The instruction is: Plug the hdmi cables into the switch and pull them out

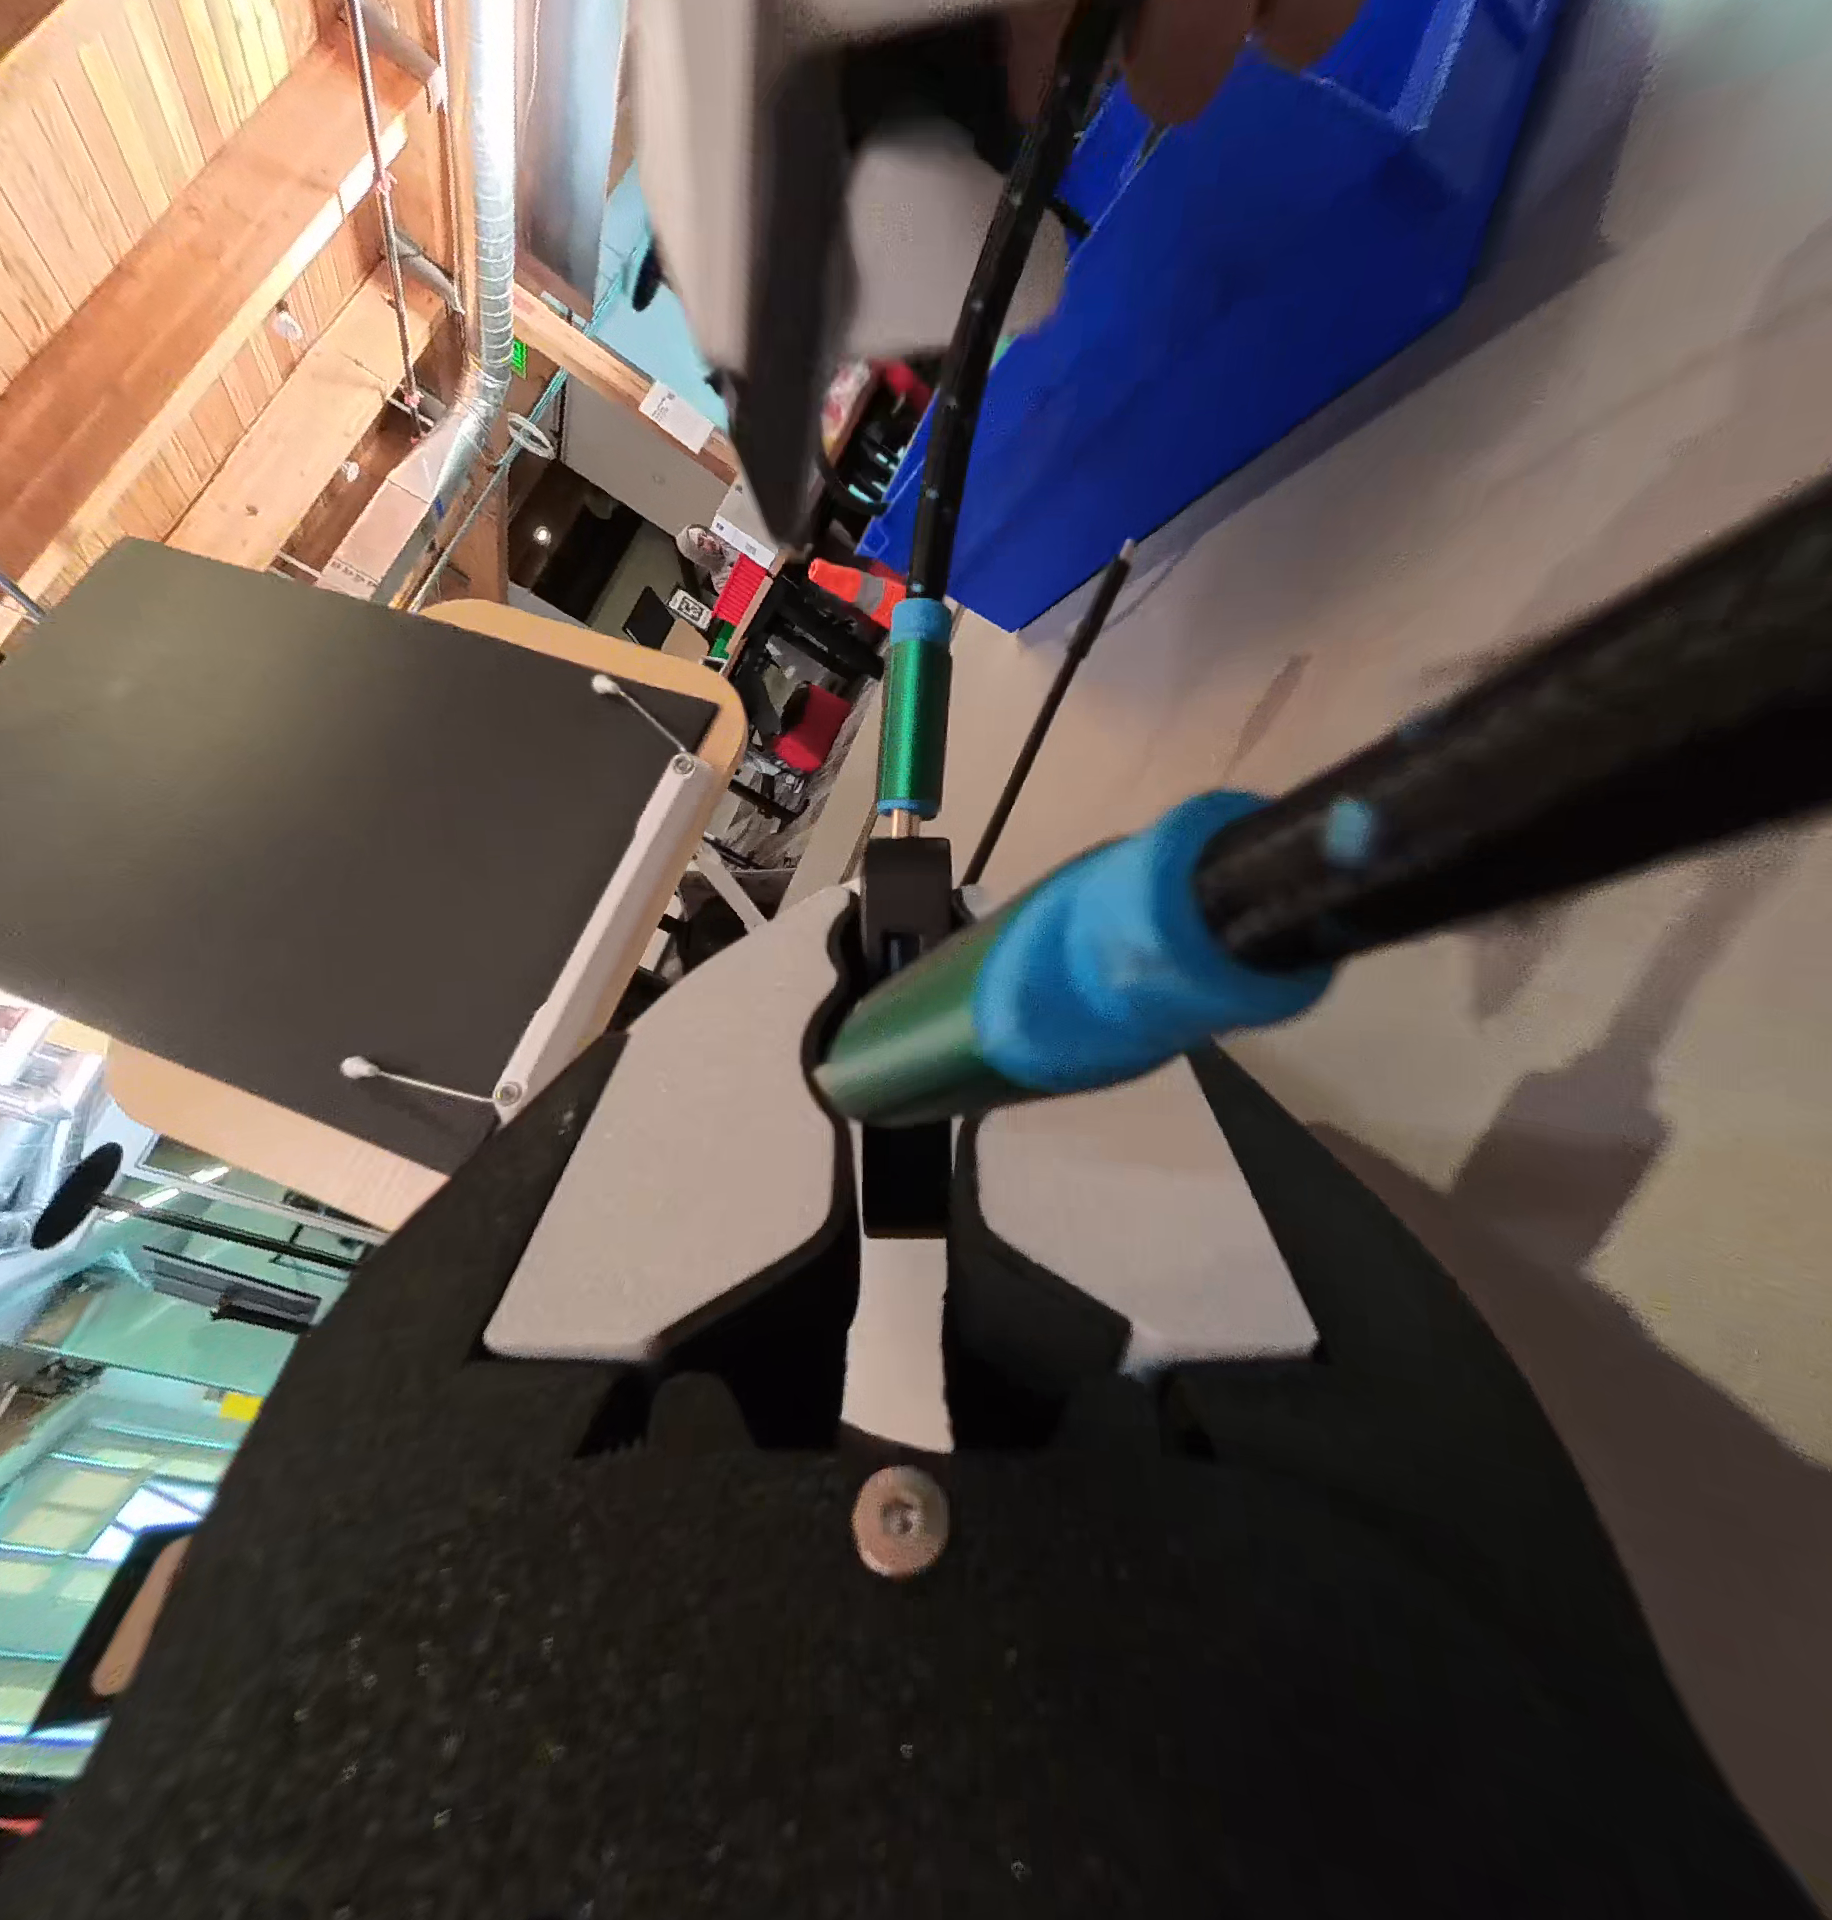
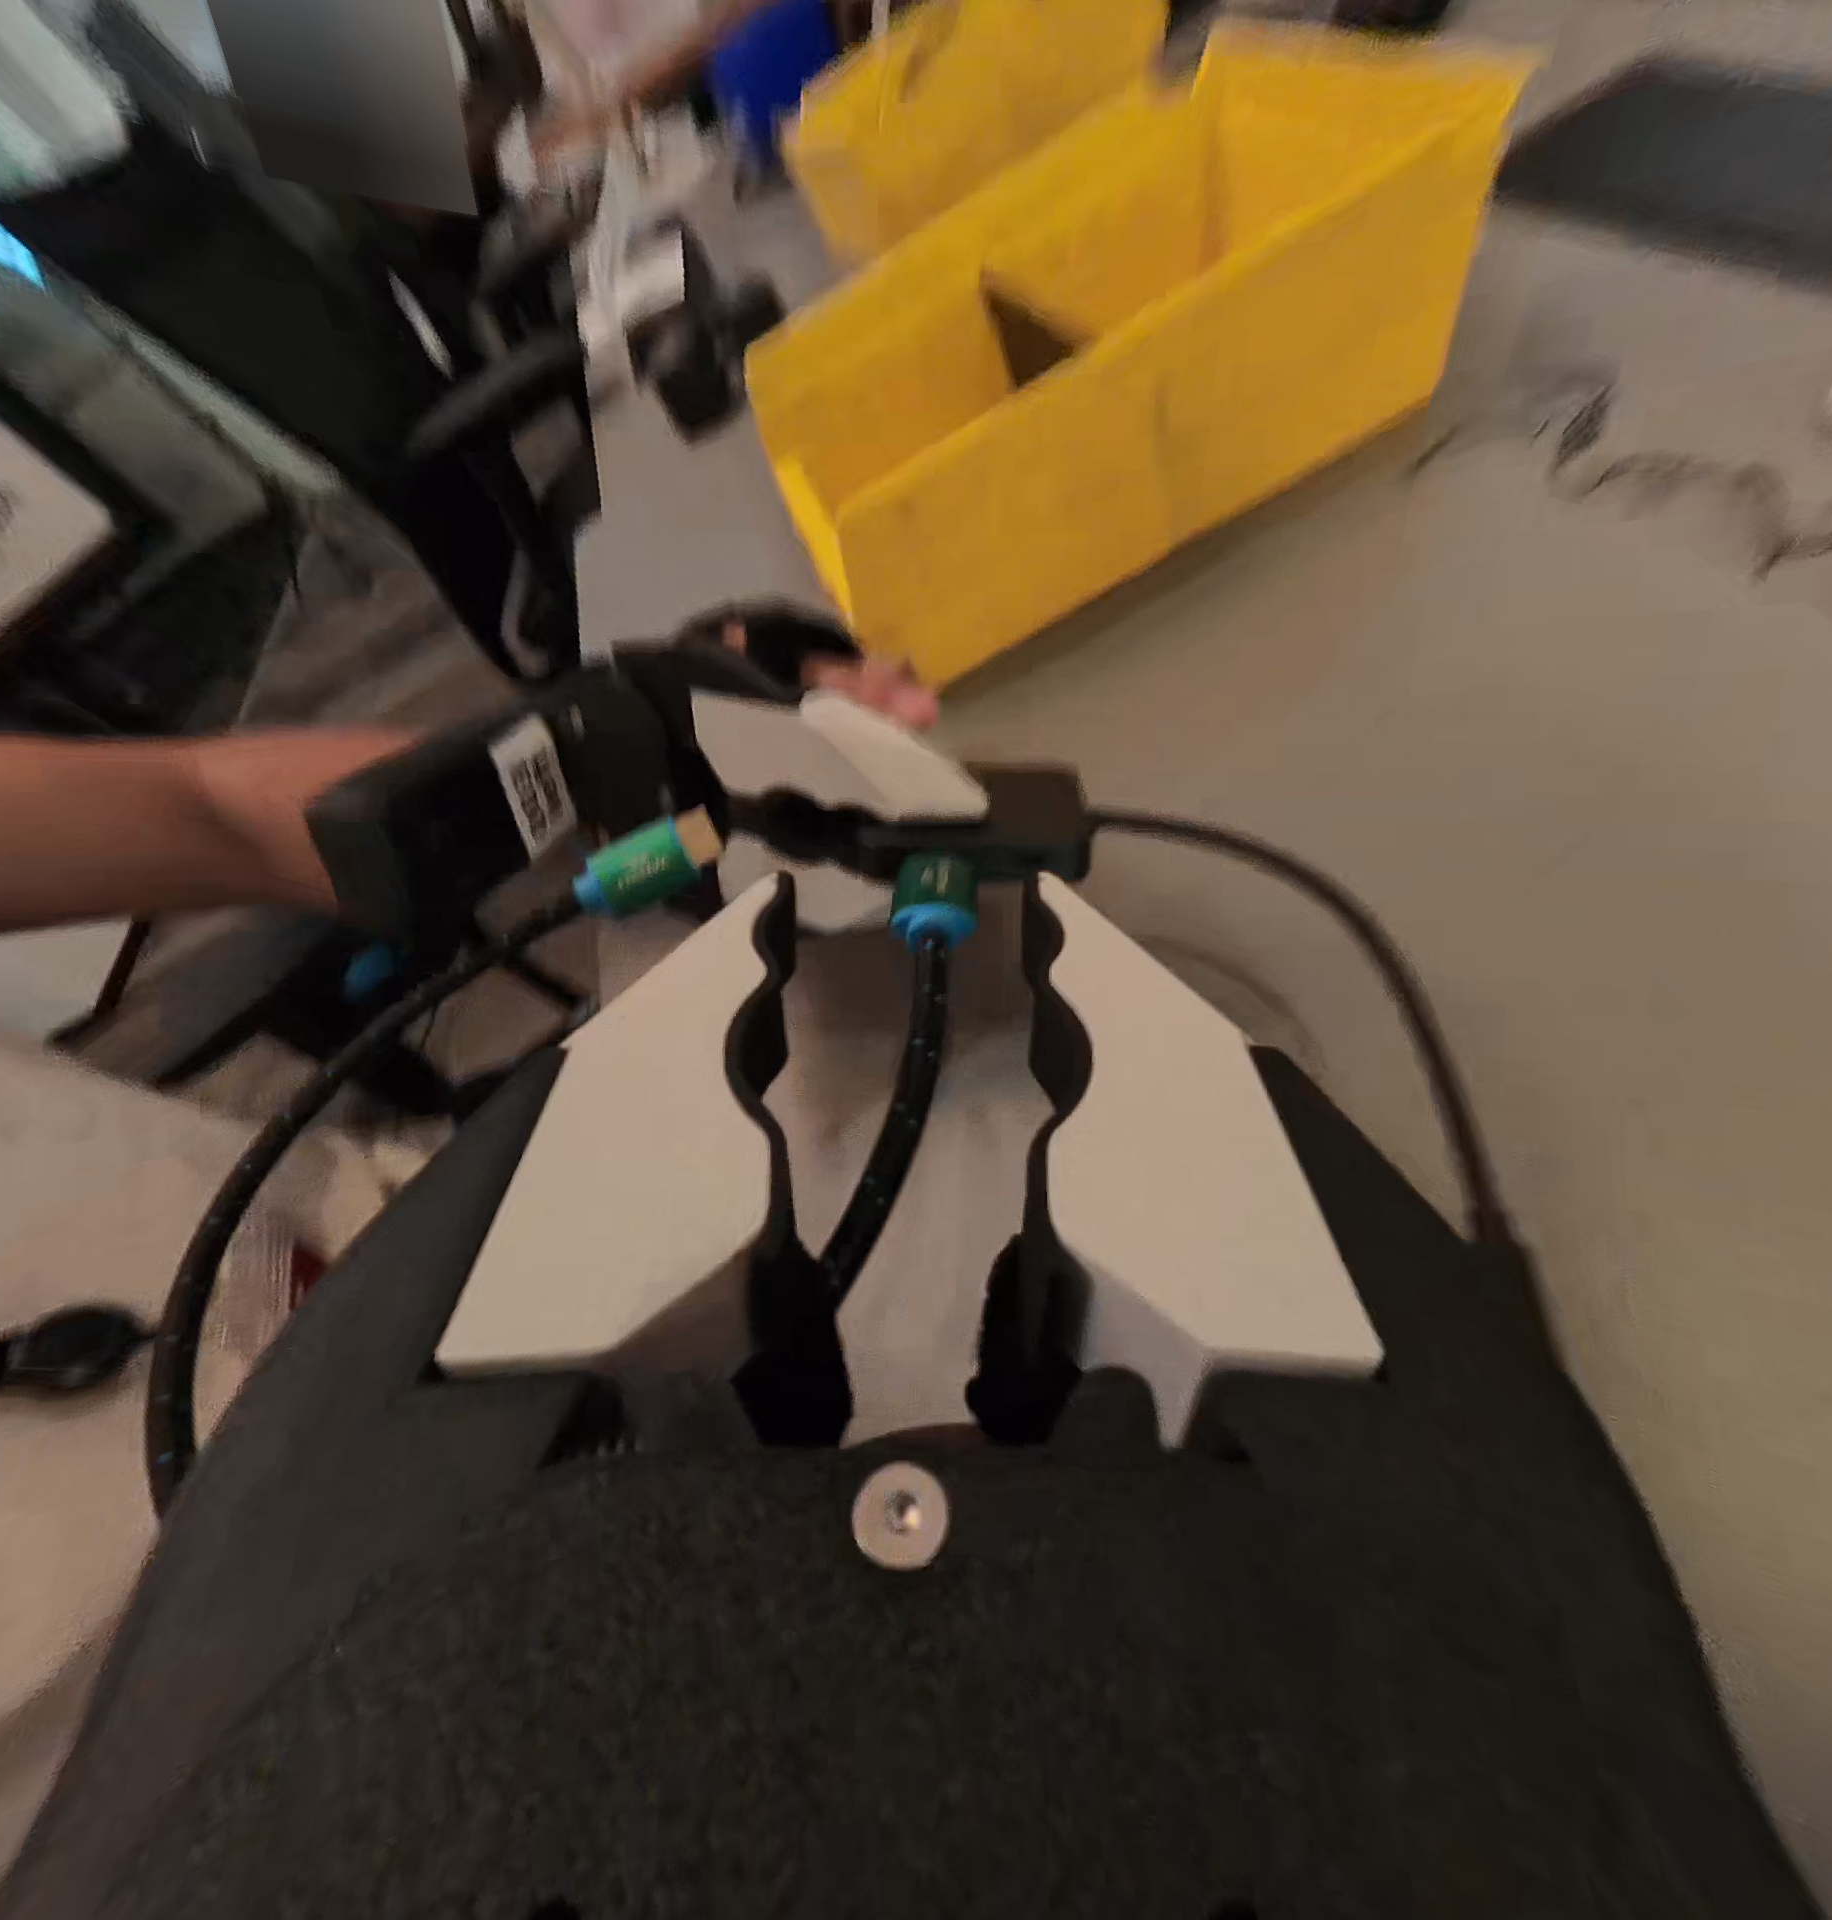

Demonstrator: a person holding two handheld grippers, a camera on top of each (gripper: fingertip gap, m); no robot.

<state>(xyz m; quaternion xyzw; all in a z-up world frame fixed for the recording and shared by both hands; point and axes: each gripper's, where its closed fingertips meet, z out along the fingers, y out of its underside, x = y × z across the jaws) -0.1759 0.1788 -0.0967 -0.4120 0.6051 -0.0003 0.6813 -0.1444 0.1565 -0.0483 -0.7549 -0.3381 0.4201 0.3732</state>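
Left claw (image 1: 896, 997) is clamped shut on the small black HDMI switch box (image 2: 1026, 805), holding it up off the beige table (image 2: 1514, 935). Right claw (image 2: 907, 935) is spread wide with nothing gripped, and sits just near of the switch.

Cables: one green metal HDMI plug with blue collar (image 2: 931, 883) is seated in the near face of the switch, its braided black lead (image 2: 886, 1122) running back between the right claw's fingers (image 2: 642, 1143) without touching them, as far as the blur allows. A second green plug with gold tip (image 2: 647, 854) hangs free to the left of the switch, unplugged. A thin black pigtail cable (image 2: 1307, 914) exits the switch's right end. Yellow plastic divider bin (image 2: 1099, 416) sits far behind; a blue plastic bin (image 1: 1255, 312) shows in the left wrist view.

Judged step: closing on the seated plug to pull it.

Risks:
- Closing on the braid instead of the metal shell, so the pull strains the lead.
- Off-axis pull twists the switch in the left claw's narrow grip, and it slips.
- Loose plug snags the lead.
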